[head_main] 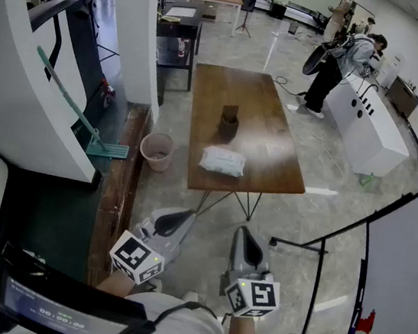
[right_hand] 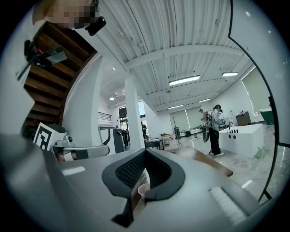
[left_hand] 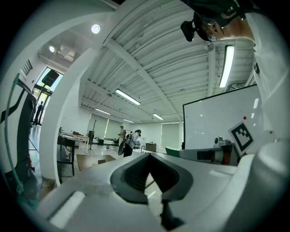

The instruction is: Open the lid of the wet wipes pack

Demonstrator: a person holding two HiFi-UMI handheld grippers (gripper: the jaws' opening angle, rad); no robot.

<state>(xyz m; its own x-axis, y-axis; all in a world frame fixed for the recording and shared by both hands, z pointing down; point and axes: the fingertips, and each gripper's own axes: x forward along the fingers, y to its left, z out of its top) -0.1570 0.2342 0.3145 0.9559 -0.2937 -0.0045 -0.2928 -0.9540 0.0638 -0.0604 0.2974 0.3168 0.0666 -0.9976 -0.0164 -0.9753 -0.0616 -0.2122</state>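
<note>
The white wet wipes pack [head_main: 223, 161] lies flat near the front edge of a long brown table [head_main: 211, 93], with its lid down as far as I can see. Both grippers are held level in front of the person, short of the table and well apart from the pack. My left gripper [head_main: 185, 215] is shut with nothing in it. My right gripper [head_main: 248, 233] is also shut and empty. In the left gripper view the jaws [left_hand: 152, 167] meet with only floor behind them. The right gripper view shows the same for the right gripper [right_hand: 145, 170]. The pack is not visible in either gripper view.
A dark holder [head_main: 229, 123] stands on the table behind the pack. A pink bin [head_main: 156, 150] sits on the floor left of the table, next to a green mop [head_main: 84, 122]. A whiteboard [head_main: 413, 253] stands close on the right. A person [head_main: 339, 61] bends at a white counter [head_main: 369, 127].
</note>
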